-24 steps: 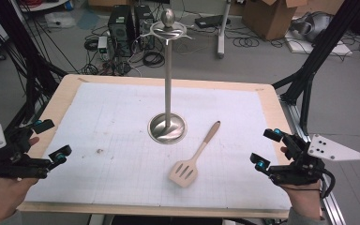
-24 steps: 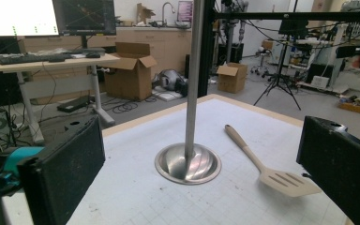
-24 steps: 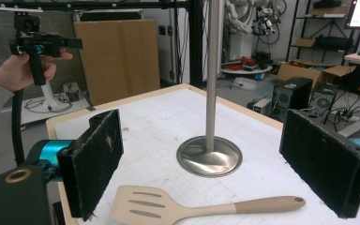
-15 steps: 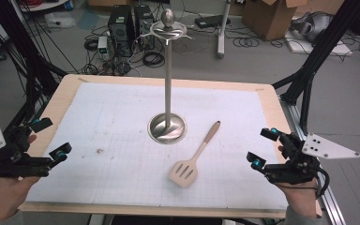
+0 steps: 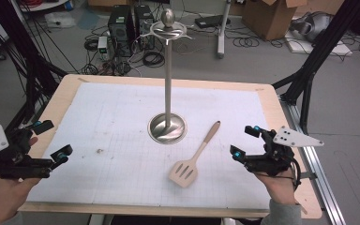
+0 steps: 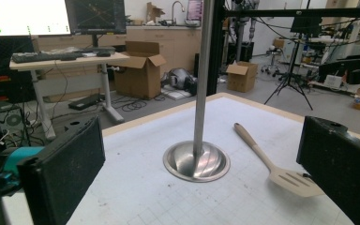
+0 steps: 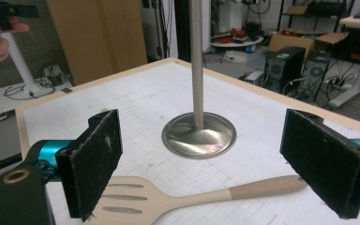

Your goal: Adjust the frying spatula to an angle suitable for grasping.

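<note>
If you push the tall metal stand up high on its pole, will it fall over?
Probably it tips: the stand is tall and its pole thin. Its wide base likely resists a little. The smooth metal may slide on the paper-covered table.

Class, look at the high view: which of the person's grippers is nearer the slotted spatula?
Right. The right gripper sits just right of the spatula; the left gripper is far across the mat.

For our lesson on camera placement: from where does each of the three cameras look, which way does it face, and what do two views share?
High view: above the person's side, looking forward and down on the table; hands, both grippers.
Left gripper view: rides the left gripper, facing the stand; own open jaws.
Right gripper view: rides the right gripper, low over the spatula; own open jaws.
Shared: stand and spatula.
</note>
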A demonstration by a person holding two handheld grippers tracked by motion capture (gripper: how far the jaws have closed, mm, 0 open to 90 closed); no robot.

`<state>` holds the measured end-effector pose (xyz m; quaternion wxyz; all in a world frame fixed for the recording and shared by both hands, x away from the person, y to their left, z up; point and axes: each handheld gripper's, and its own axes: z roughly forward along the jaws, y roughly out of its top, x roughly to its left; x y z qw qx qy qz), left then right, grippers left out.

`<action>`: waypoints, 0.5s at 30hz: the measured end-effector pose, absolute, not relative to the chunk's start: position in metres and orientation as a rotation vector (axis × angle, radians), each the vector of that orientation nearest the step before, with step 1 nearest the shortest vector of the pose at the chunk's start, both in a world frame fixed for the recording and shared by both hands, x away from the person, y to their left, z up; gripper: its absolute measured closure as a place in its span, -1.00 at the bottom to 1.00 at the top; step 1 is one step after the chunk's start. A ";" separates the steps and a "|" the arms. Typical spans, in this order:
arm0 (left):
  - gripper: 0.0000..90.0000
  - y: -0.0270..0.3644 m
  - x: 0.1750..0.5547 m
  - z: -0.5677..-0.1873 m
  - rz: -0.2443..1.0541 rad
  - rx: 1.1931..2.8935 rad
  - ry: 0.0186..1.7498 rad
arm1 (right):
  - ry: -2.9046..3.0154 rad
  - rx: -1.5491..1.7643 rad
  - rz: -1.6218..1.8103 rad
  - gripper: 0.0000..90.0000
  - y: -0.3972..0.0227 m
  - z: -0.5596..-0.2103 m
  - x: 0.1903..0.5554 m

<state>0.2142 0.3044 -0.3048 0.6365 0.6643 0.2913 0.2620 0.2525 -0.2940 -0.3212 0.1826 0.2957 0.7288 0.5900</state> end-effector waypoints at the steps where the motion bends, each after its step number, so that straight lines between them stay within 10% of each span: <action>1: -0.96 0.305 0.214 -0.305 0.599 1.519 0.670 | 2.060 0.837 1.663 -0.73 -0.293 -0.322 0.254; 15: -0.96 0.300 0.209 -0.313 0.586 1.542 0.688 | 2.051 0.872 1.639 -0.19 -0.282 -0.335 0.270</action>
